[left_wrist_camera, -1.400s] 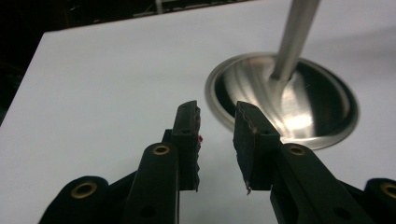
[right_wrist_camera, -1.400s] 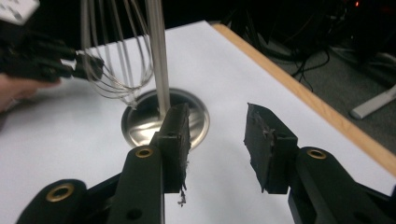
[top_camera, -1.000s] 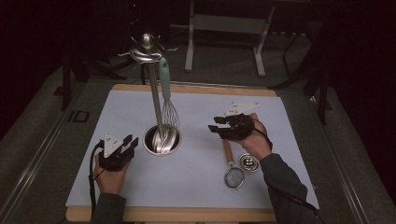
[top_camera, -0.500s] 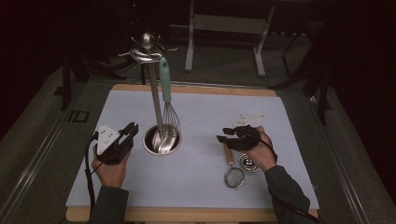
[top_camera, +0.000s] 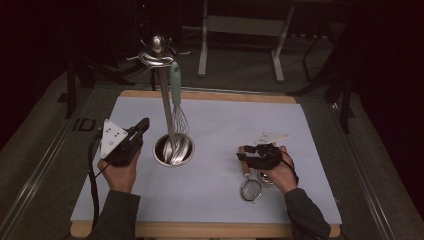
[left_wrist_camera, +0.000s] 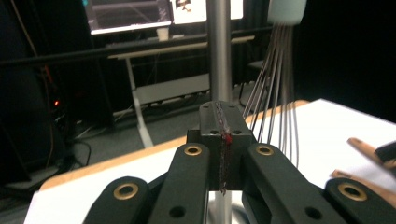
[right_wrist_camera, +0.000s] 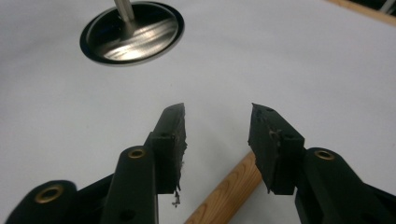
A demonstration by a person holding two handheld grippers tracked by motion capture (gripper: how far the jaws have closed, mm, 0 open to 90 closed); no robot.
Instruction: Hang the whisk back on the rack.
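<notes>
Two grippers: the left gripper (top_camera: 142, 125) hangs beside the stand's pole, jaws pressed together on nothing; the right gripper (right_wrist_camera: 217, 140) hovers low over the strainer's handle, jaws apart.
Thing in hand: a small strainer (top_camera: 249, 186) with a wooden handle (right_wrist_camera: 224, 196) and a round mesh bowl (top_camera: 250, 190), lying flat on the white mat (top_camera: 320, 130) at the person's right, just under the right hand (top_camera: 280, 172).
Where exactly: the handle runs away from the person, the mesh end nearest the table's front edge; in the right gripper view the handle crosses below and between the open jaws, not yet touched.
Beside it: a second small round metal piece lies next to the mesh, partly under the hand; what it is I cannot tell.
Weight: probably light, with little inertia, so a modest squeeze should do.
Stiffness: the wooden handle looks rigid; the mesh is likely thin and easy to dent.
Slip: bare wood should give the pads fair friction; the handle's roundness may let it roll between flat jaws.
Where to grip: mid-handle, across its width, clear of the mesh.
Likely goal: the utensil stand (top_camera: 166, 107), where a whisk (top_camera: 179, 107) already hangs from the top hooks.
Risk: the mesh end swinging down once lifted.
</notes>
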